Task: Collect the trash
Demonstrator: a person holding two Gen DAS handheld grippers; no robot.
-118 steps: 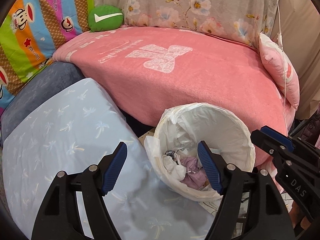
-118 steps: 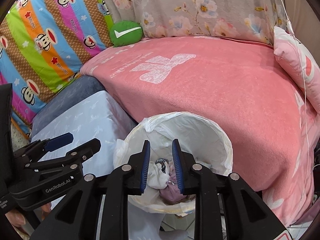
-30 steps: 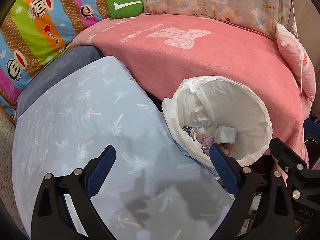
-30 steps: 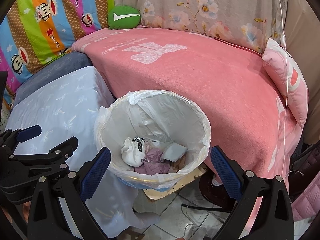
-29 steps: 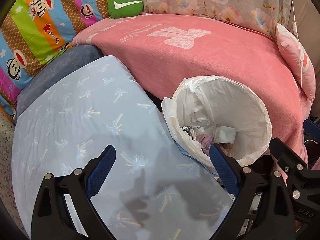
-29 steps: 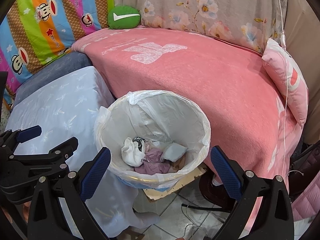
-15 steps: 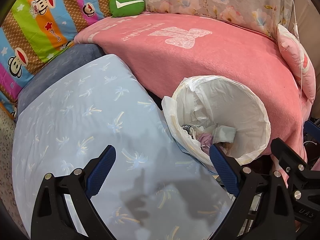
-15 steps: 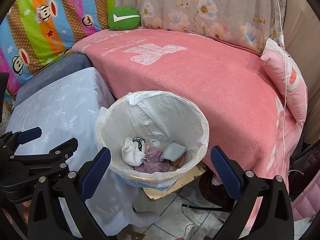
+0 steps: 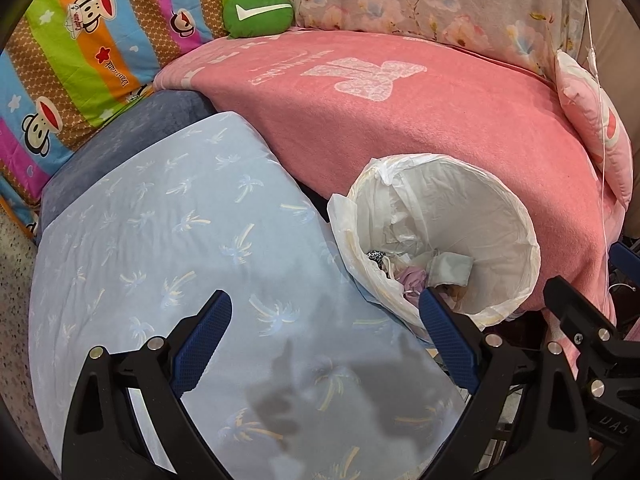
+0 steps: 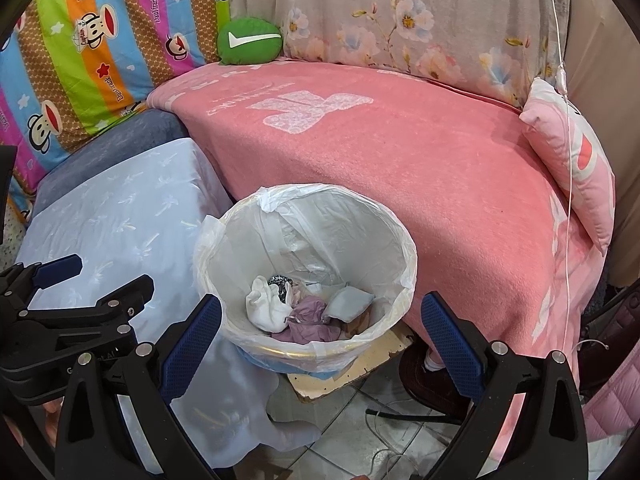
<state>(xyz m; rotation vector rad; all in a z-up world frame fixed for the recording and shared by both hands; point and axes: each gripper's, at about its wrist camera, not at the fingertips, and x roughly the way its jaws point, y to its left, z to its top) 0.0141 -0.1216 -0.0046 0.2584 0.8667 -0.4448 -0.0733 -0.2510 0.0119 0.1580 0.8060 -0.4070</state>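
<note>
A round bin with a white plastic liner (image 10: 404, 264) stands on the floor between the pink sofa and a blue-covered seat. Inside lie crumpled white (image 10: 266, 308), purple (image 10: 308, 324) and grey (image 10: 348, 298) trash. The bin also shows in the left wrist view (image 9: 520, 216). My right gripper (image 10: 320, 340) is open and empty, above the bin's near rim. My left gripper (image 9: 326, 344) is open and empty over the blue cover, left of the bin. Each gripper shows at the edge of the other's view.
A pink blanket (image 10: 400, 152) covers the sofa behind the bin. A green cushion (image 10: 248, 42) and a pink pillow (image 10: 576, 168) lie on it. The light-blue patterned cover (image 9: 160, 248) lies left. A cardboard piece (image 10: 360, 364) and cables lie on the tiled floor.
The right gripper, nearly shut over the bin 3.9 s ago, now stands wide open and farther back. In the last second both views have barely shifted.
</note>
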